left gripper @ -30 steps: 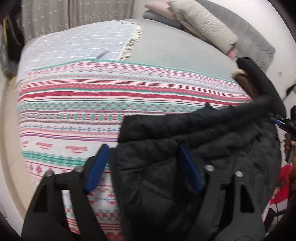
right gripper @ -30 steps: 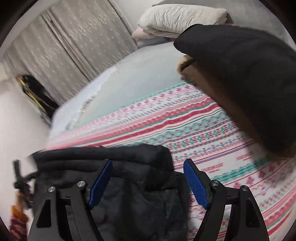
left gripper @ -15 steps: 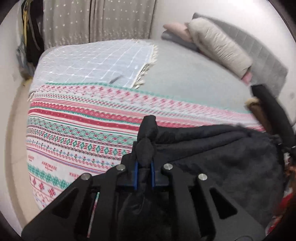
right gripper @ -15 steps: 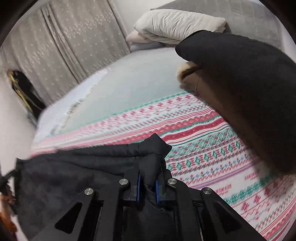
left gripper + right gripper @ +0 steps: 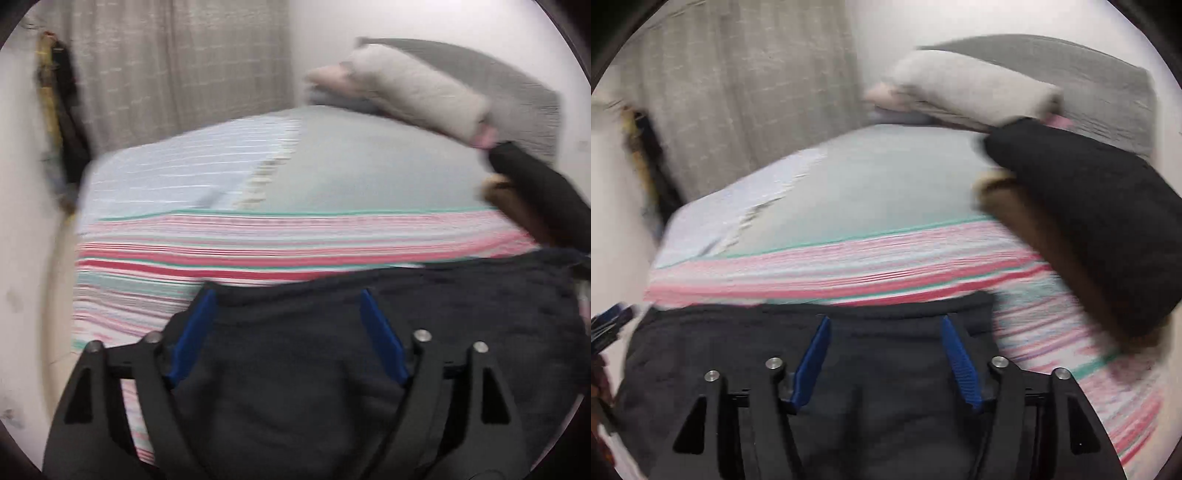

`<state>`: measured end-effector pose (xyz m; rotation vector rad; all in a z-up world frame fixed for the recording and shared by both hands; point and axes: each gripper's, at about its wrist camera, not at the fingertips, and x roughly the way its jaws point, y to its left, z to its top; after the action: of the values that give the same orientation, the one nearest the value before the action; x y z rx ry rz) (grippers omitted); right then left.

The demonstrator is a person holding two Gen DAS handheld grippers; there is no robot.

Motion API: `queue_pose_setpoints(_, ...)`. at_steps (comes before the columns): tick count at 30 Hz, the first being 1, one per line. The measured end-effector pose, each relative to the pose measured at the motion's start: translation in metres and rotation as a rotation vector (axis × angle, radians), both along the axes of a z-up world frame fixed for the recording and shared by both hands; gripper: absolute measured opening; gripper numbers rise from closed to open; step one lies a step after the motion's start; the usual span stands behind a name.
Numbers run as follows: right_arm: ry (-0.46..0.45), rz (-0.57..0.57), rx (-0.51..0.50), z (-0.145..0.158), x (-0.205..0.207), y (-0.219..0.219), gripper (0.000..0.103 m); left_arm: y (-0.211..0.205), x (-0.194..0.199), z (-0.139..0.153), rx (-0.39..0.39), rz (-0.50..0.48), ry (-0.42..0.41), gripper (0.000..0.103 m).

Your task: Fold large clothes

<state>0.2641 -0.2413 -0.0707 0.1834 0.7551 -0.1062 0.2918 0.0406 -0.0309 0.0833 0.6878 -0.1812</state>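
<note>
Striped blanket (image 5: pixel 258 251) over bed; pillows (image 5: pixel 413 92) by grey headboard (image 5: pixel 1071 70); curtain (image 5: pixel 166 66) behind.

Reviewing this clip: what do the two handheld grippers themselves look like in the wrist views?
Both match. The left gripper and right gripper each have two matte black angular fingers with triangular cut-outs and silver round bolt heads at the pivots. The jaws carry flat bright-blue pads; those on the right look ribbed. No cables, markings, sleeves or hands are visible.
</note>
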Motion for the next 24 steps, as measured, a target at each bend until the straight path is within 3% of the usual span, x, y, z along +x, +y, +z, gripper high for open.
queue_pose_setpoints(2, 0.017, 0.090, -0.026, -0.012, 0.006, 0.041, 0.065, -0.014, 0.000, -0.014, -0.010, -0.006, 0.017, 0.082)
queue_pose_setpoints(5, 0.107, 0.125, -0.097, -0.048, 0.016, 0.060, 0.065, 0.000, 0.020, -0.050, 0.096, 0.091, 0.083, 0.082)
queue_pose_setpoints(6, 0.129, 0.093, -0.103, -0.059, 0.016, 0.047, 0.065, 0.014, 0.026, -0.062, 0.113, 0.119, 0.115, 0.082)
queue_pose_setpoints(8, 0.144, 0.007, -0.076, -0.075, 0.014, 0.008, 0.065, 0.046, 0.033, -0.073, 0.069, 0.153, 0.130, 0.082)
queue_pose_setpoints(10, 0.136, -0.086, 0.021, -0.083, 0.004, -0.044, 0.063, 0.074, 0.038, -0.076, 0.100, 0.220, 0.133, 0.082)
queue_pose_setpoints(11, 0.146, -0.129, 0.020, -0.085, 0.000, -0.062, 0.063, 0.081, 0.041, -0.079, 0.107, 0.235, 0.140, 0.083)
queue_pose_setpoints(13, 0.195, -0.226, -0.096, -0.090, -0.006, -0.088, 0.065, 0.098, 0.046, -0.082, 0.075, 0.255, 0.177, 0.084)
queue_pose_setpoints(14, 0.216, -0.251, -0.084, -0.092, -0.012, -0.102, 0.066, 0.104, 0.045, -0.080, 0.066, 0.266, 0.191, 0.084)
queue_pose_setpoints(16, 0.198, -0.274, -0.010, -0.084, -0.027, -0.119, 0.066, 0.104, 0.040, -0.070, 0.085, 0.261, 0.186, 0.084)
queue_pose_setpoints(19, 0.155, -0.281, -0.063, -0.061, -0.047, -0.113, 0.068, 0.094, 0.018, -0.051, 0.070, 0.224, 0.203, 0.084)
queue_pose_setpoints(21, 0.137, -0.247, -0.088, -0.044, -0.058, -0.095, 0.072, 0.093, 0.001, -0.040, 0.033, 0.204, 0.232, 0.089)
queue_pose_setpoints(24, 0.123, -0.186, -0.125, -0.024, -0.077, -0.065, 0.078, 0.098, -0.035, -0.021, -0.087, 0.180, 0.259, 0.095)
